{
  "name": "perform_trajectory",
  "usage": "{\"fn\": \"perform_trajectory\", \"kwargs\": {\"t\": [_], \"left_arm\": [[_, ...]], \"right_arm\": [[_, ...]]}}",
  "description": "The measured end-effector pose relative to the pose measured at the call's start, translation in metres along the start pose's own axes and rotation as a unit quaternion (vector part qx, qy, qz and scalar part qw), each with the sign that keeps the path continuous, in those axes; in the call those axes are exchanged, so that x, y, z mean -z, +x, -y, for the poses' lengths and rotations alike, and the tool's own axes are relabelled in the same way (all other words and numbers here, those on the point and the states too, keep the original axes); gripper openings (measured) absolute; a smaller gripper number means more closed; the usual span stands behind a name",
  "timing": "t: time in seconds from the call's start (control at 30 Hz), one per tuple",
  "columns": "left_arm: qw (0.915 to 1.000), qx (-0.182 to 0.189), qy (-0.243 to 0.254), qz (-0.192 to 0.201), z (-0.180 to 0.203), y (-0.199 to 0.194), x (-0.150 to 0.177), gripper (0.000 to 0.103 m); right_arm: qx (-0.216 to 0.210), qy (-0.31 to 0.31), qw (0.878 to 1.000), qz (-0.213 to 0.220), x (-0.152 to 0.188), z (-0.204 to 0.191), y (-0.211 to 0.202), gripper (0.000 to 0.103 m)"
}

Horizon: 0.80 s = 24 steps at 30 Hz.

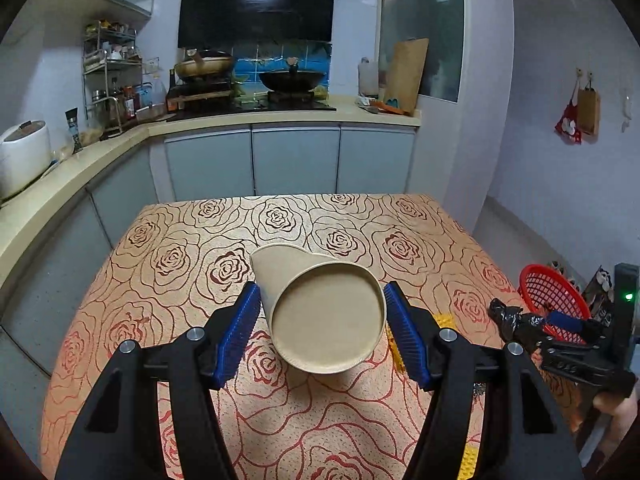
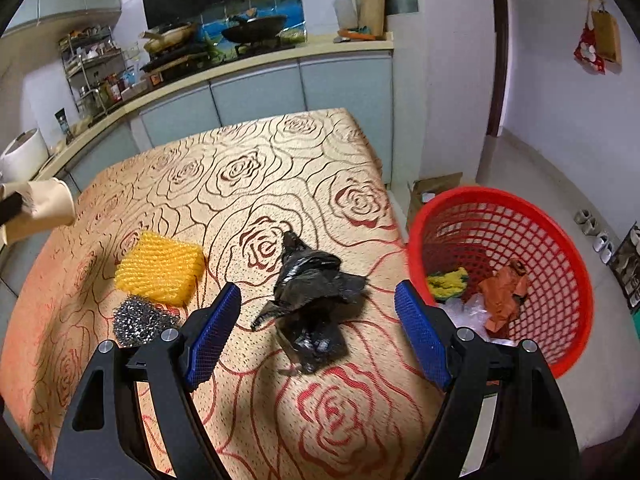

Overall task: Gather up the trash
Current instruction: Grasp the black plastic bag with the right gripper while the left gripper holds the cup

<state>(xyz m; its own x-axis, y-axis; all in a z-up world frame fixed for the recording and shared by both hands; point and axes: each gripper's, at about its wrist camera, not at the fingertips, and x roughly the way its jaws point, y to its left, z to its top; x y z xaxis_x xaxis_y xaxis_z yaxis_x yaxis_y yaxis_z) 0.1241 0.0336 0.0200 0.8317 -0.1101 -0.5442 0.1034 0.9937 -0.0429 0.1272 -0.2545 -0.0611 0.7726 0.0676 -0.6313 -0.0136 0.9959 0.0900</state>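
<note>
In the left wrist view my left gripper (image 1: 320,320) is shut on a beige paper cup (image 1: 324,312), squashed between the blue pads and held above the rose-patterned table (image 1: 200,248); its base faces the camera. The cup also shows at the left edge of the right wrist view (image 2: 44,208). My right gripper (image 2: 318,328) is open, its pads on either side of a crumpled black plastic bag (image 2: 312,304) lying on the table. A red mesh basket (image 2: 500,272) stands beside the table's right edge, holding orange, yellow and clear trash.
A yellow mesh sponge (image 2: 160,268) and a steel scourer (image 2: 140,320) lie on the table left of the right gripper. Kitchen counter with stove (image 1: 256,92) and pans runs behind the table. A cardboard box (image 2: 432,192) sits on the floor.
</note>
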Motion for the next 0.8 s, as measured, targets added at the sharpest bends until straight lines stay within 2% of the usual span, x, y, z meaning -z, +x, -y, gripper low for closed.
{"fn": "perform_trajectory", "kwargs": {"t": [0.03,0.13,0.27,0.5,0.8], "left_arm": [[1.0000,-0.001,-0.001,0.001,-0.001,0.000,0.000,0.061],[1.0000,-0.004,-0.005,0.002,-0.004,-0.002,0.000,0.061],[0.9999,-0.007,-0.009,0.005,-0.009,-0.004,-0.001,0.061],[0.9999,-0.009,-0.009,0.007,-0.012,-0.005,0.001,0.061],[0.9998,-0.003,-0.008,0.020,-0.010,-0.015,-0.003,0.061]], "right_arm": [[-0.002,-0.001,1.000,-0.001,-0.001,-0.002,0.002,0.077],[-0.006,-0.007,1.000,-0.018,-0.006,-0.009,0.014,0.068],[0.000,-0.015,0.999,-0.044,-0.006,-0.014,0.027,0.050],[0.000,-0.020,0.999,-0.044,-0.004,-0.019,0.029,0.030],[-0.011,-0.011,1.000,-0.014,-0.009,-0.015,0.001,0.027]]}}
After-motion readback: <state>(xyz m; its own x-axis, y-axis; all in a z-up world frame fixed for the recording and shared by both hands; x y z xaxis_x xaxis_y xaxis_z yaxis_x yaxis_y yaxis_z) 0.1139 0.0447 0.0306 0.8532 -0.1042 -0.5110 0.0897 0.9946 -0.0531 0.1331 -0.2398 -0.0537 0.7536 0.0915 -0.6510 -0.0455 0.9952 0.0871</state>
